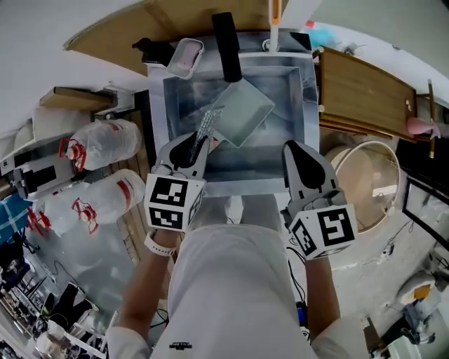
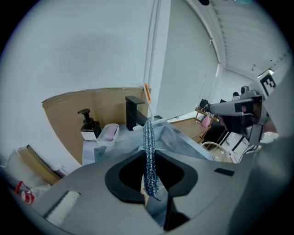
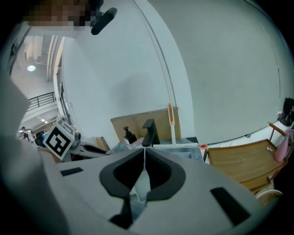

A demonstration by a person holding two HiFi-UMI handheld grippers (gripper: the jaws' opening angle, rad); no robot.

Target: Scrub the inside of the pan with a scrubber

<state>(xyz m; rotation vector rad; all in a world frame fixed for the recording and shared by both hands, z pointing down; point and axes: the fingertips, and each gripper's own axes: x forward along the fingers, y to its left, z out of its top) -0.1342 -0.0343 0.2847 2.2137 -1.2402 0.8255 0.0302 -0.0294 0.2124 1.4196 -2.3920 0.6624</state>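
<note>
1. While the pale, square pan (image 1: 247, 112) lies askew in the steel sink (image 1: 309, 105), a black faucet (image 1: 226, 45) and a soap dish (image 1: 185, 57) stand at the far rim.
2. The left gripper (image 2: 149, 183) has its fingers pinched on a glittery wire scrubber (image 2: 148, 147), at the pan's near left edge.
3. The right gripper (image 3: 144, 156) has its fingers pressed together, holding nothing.

Steel sink (image 1: 311, 105), black faucet (image 1: 226, 45) at the middle of its back edge. Soap dish (image 1: 185, 57) holding something pink sits just left of the faucet, with a black pump bottle (image 1: 151, 49) further left. Orange-handled white tool (image 1: 275, 21) stands upright at the back right corner. Cardboard sheet (image 1: 133, 28) leans on the wall behind. Wooden rack (image 1: 365, 95) is right of the sink, pink bottle (image 1: 419, 126) at its far end. Round white tub (image 1: 368, 184) is on the floor near the rack. Clear bags (image 1: 105, 144) with red print are piled left of the sink.
</note>
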